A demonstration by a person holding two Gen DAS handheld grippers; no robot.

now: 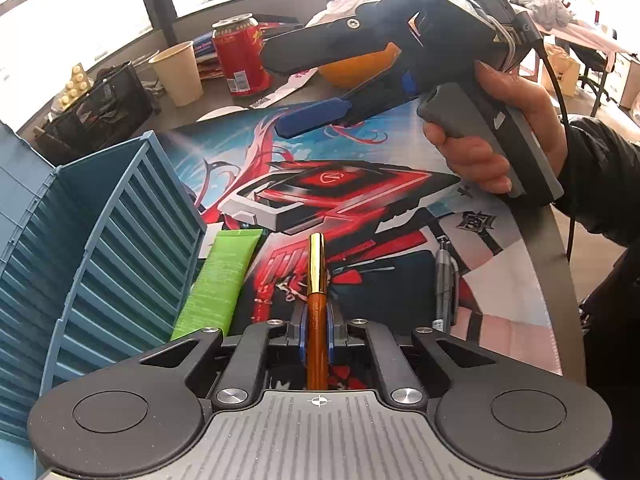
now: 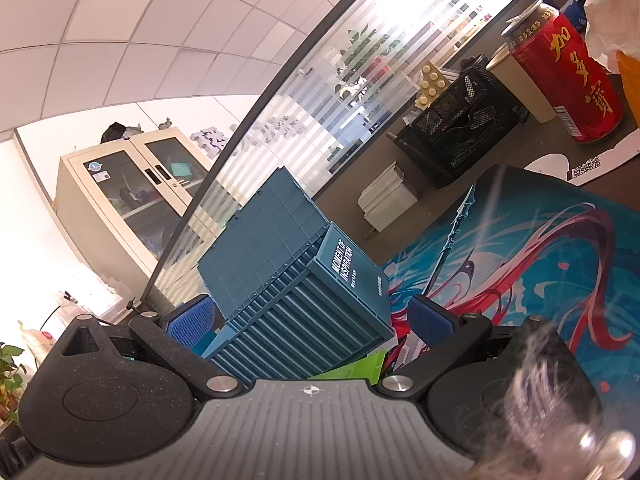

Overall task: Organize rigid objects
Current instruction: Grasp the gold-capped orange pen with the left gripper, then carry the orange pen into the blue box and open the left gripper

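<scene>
1. Left gripper [image 1: 316, 330], bottom centre of left wrist view: fingers clamped on orange pen [image 1: 316, 320] w/ gold cap, cap pointing up-frame over printed mat [image 1: 360, 200].
2. Green tube [image 1: 220, 280] flat on mat, lower left, just beside blue container box [image 1: 132, 240]; touching or not, can't tell.
3. Grey pen [image 1: 446, 284] flat on mat, lower right, apart from orange pen.
4. Right gripper [image 1: 316, 118], upper centre-right, held in hand [image 1: 496, 136] above mat; fingers apart, nothing between.
5. Right wrist view: right gripper [image 2: 308, 318] fingers wide apart, blue container box [image 2: 296, 280] centre frame beyond them.
6. Red can [image 1: 240, 56], paper cup [image 1: 180, 72], black mesh organizer [image 1: 100, 108] on worktop [image 1: 224, 104], upper left, past mat edge.
</scene>
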